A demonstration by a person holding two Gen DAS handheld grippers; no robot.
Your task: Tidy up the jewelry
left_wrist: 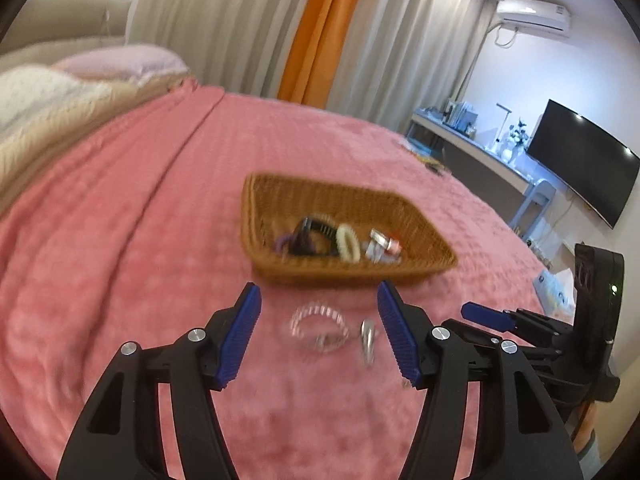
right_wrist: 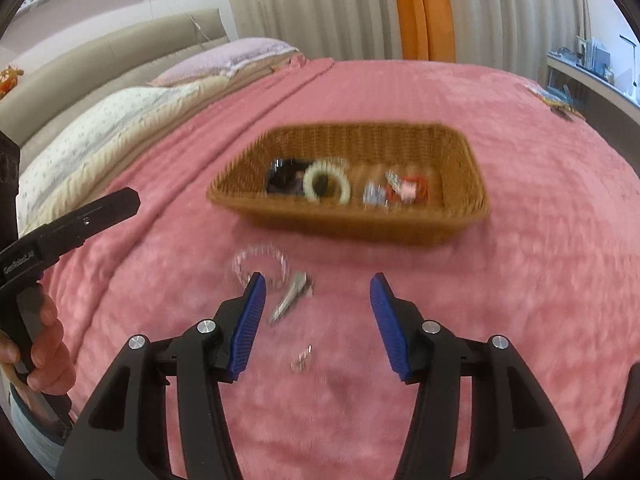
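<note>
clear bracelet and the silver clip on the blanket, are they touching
Apart. The left wrist view shows a strip of pink blanket between the clear bracelet and the silver clip; the frame is somewhat blurred.

Both wrist cameras looked down along their claws, close over the bed (left_wrist: 120,220), sharing the wicker basket (left_wrist: 424,226) (right_wrist: 460,144) ahead.
</note>
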